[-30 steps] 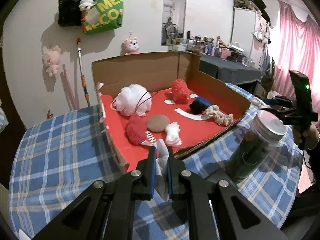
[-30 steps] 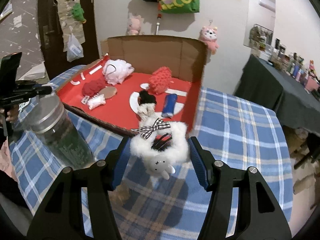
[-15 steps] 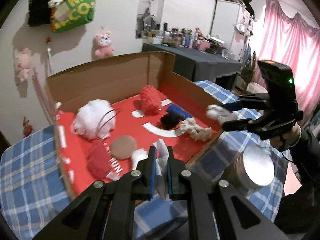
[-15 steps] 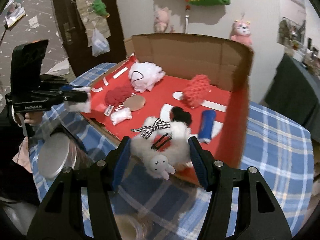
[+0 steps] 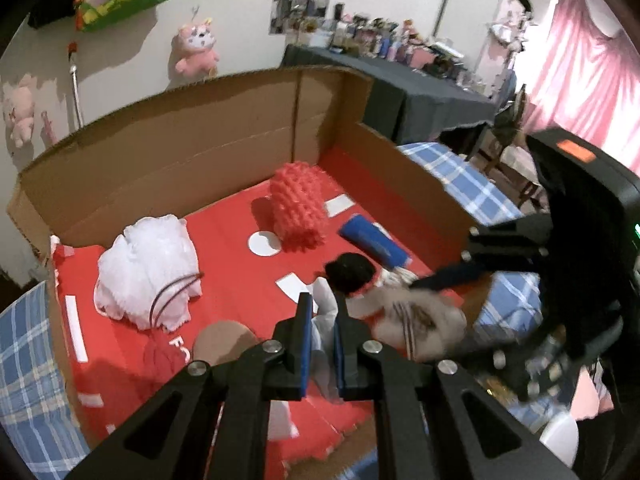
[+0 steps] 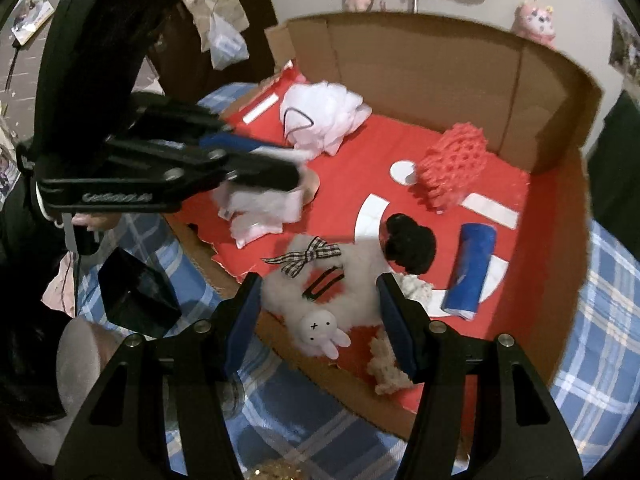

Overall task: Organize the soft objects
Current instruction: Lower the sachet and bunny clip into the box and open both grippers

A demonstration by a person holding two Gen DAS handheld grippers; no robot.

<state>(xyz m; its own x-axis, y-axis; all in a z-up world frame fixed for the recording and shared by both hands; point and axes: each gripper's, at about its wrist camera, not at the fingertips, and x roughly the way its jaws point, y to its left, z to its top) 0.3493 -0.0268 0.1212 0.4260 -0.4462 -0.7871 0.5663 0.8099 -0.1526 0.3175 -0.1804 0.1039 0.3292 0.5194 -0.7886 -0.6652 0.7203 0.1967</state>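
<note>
Both tongs now over red box (image 6: 540,200): left (image 5: 320,344) on white cloth (image 5: 326,312), right (image 6: 320,316) on fluffy bunny (image 6: 320,300).

Dim indoor light with bright glare through the pink curtain (image 5: 580,60) upper right, heavy fisheye bending, dark vignetted corners, motion blur mid-frame.

Cardboard box (image 6: 440,60) on table (image 6: 592,360); mesh puff (image 6: 320,116), knitted roll (image 6: 452,168), cylinder (image 6: 470,268) inside.
</note>
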